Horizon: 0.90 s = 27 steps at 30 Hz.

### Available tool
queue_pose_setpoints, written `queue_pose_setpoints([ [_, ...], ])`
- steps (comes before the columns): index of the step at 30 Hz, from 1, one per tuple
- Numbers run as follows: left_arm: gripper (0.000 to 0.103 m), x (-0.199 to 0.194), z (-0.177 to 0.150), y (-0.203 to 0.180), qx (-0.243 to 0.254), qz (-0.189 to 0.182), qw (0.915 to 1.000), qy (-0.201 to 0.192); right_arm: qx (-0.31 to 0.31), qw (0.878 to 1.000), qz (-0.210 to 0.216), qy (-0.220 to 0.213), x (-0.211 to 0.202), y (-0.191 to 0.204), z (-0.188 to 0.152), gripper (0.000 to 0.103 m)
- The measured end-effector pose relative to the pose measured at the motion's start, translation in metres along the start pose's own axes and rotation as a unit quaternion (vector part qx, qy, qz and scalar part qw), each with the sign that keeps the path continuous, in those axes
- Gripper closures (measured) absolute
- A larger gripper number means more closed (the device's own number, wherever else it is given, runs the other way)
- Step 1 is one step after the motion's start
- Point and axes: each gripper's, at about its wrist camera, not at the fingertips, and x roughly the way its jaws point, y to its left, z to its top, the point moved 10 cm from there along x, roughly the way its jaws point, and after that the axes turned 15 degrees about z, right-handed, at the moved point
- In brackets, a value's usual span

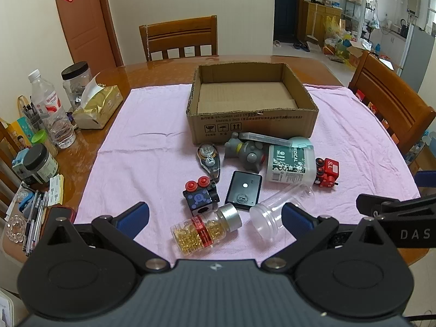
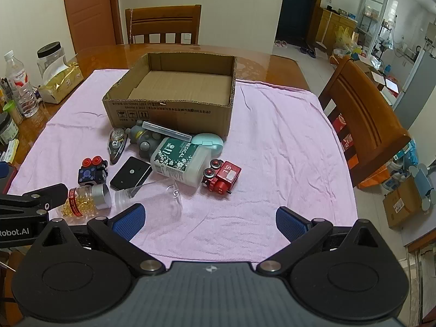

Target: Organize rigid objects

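An open cardboard box (image 1: 253,121) (image 2: 169,114), with nothing inside, stands on a pink cloth (image 1: 152,141) (image 2: 278,141). In front of it lies a pile: a capsule bottle (image 1: 204,230) (image 2: 84,200), a clear jar (image 1: 278,209) (image 2: 152,196), a black flat device (image 1: 244,190) (image 2: 130,173), a black toy with red knobs (image 1: 200,194) (image 2: 91,171), a red toy car (image 1: 328,173) (image 2: 222,178), a white medical bottle (image 1: 290,163) (image 2: 181,160), a grey toy (image 1: 246,152) (image 2: 144,140) and a correction tape (image 1: 208,158) (image 2: 117,144). My left gripper (image 1: 215,215) is open just above the capsule bottle and jar. My right gripper (image 2: 209,219) is open over bare cloth.
A tissue box (image 1: 98,106) (image 2: 60,81), water bottle (image 1: 50,109) (image 2: 20,84), jars (image 1: 75,83) and pens (image 1: 35,223) crowd the table's left edge. Wooden chairs stand at the far side (image 1: 179,38) (image 2: 163,24) and at the right (image 1: 389,100) (image 2: 362,120).
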Motion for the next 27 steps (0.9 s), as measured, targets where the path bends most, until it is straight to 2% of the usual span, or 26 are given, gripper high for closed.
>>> queue_pose_setpoints([
  [27, 0.001, 0.012, 0.0, -0.004, 0.004, -0.015, 0.9999, -0.001, -0.016, 1.0, 0.006, -0.011, 0.008, 0.001, 0.006, 0.0],
])
